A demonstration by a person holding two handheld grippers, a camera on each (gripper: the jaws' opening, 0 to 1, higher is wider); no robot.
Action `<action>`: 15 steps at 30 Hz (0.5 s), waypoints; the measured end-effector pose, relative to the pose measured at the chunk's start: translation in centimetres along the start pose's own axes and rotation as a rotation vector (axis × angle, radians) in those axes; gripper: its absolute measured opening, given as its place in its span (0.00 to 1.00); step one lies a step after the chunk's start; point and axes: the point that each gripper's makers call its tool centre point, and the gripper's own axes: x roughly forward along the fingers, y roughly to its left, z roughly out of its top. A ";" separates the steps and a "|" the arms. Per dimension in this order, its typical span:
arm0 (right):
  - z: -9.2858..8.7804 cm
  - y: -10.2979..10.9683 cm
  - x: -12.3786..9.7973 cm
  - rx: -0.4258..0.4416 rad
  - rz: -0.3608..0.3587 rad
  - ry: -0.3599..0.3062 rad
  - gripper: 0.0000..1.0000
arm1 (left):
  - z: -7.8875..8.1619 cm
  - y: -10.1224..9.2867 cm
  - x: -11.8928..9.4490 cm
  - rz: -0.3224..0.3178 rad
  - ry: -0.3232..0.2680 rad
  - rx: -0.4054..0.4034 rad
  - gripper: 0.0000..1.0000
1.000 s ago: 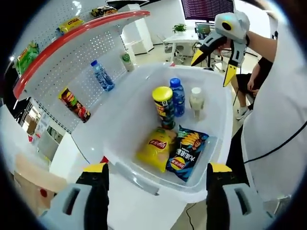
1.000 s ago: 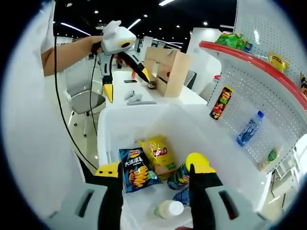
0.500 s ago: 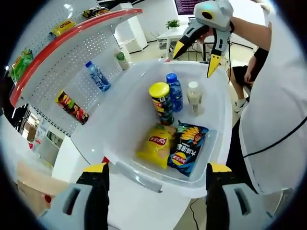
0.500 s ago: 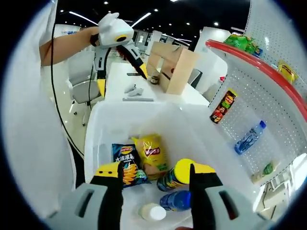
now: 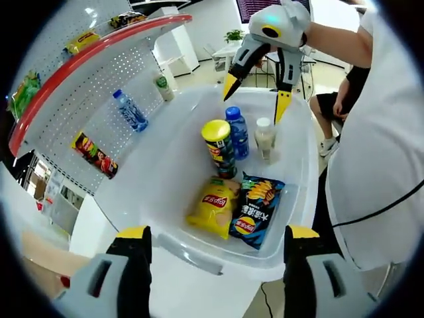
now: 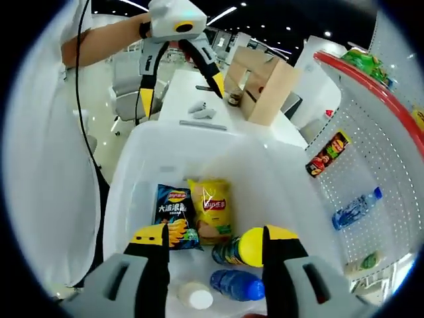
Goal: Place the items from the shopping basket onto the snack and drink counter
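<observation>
Basket: translucent white tub resting on a white tabletop, just beside a pegboard shelf with a red rim.

Contents of the basket, left gripper view:
- Yellow bag, lying flat, near end of the tub.
- Blue bag, lying flat, touching the yellow bag on its side.
- Can, tall, yellow lid, upright, just beyond the yellow bag.
- Blue bottle, blue cap, upright, touching the can.
- Pale bottle, white cap, upright, just beside the blue bottle.

Same contents, right gripper view: blue bag and yellow bag side by side at the far end; can, blue bottle and pale bottle nearest the camera, between that gripper's own fingers.

Pegboard stock: water bottle, small green-label bottle, red snack pack; more packets on the upper ledge.

Left gripper: yellow-tipped fingers spread wide, nothing between them, poised over the near rim of the basket. In the right gripper view it hangs beyond the far rim, fingers apart.

Right gripper: fingers spread, empty, above the bottles and can. In the left gripper view it hangs just above the blue bottle and pale bottle, fingers apart, touching neither.

Background: brown box on a further white table.
</observation>
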 end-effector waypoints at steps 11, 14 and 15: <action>0.2 2.1 3.6 -0.027 0.121 0.055 0.55 | -0.9 -1.2 0.3 -0.036 0.029 0.032 0.82; 0.0 3.0 4.3 -0.009 0.162 0.072 0.52 | -1.1 -1.3 0.2 -0.037 0.027 0.026 0.82; 0.0 3.3 4.6 -0.011 0.174 0.080 0.51 | -1.1 -1.4 0.2 -0.035 0.022 0.023 0.82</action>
